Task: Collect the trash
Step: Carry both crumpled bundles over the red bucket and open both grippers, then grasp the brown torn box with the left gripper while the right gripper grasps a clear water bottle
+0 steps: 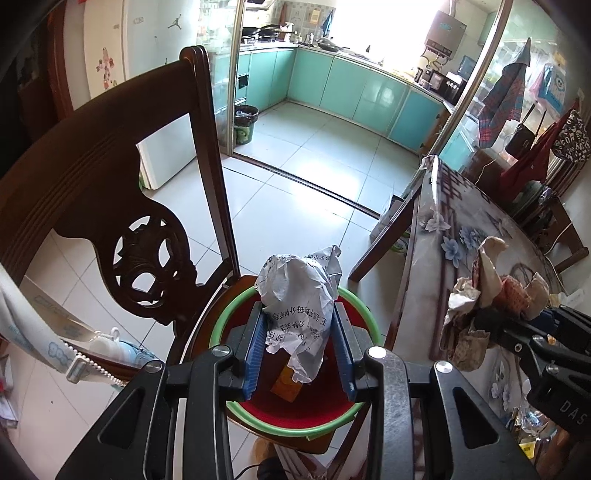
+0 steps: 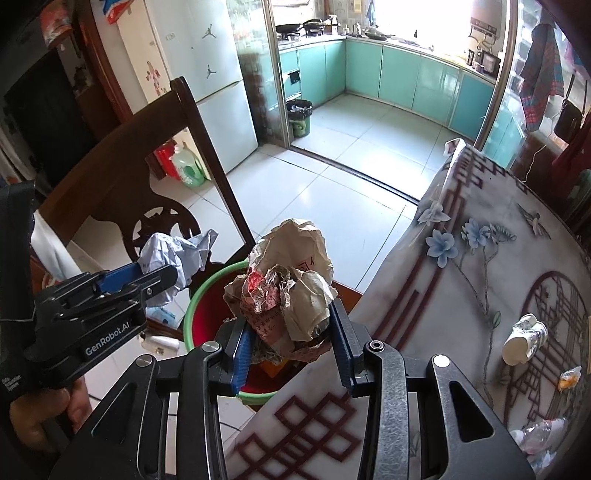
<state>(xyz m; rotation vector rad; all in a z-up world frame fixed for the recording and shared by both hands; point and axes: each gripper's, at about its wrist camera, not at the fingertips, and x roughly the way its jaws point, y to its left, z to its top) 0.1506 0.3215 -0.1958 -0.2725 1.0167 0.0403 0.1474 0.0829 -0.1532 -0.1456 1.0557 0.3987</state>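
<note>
The left tongs [image 1: 300, 343] are clamped on a crumpled white printed paper [image 1: 299, 299], held above the red basin [image 1: 295, 410] on the wooden chair [image 1: 110, 192]. Further right, the right tongs [image 2: 290, 343] grip a brown paper wad [image 2: 291, 284] at the bench [image 2: 461, 295] edge.

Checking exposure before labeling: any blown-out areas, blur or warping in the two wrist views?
Left wrist view: kitchen window blown out to white, glare on the floor tiles, chair bowed by fisheye; white paper wad in the left gripper sharp. Right wrist view: same window clipped, table edge curved; brown paper wad in the right gripper sharp.
</note>
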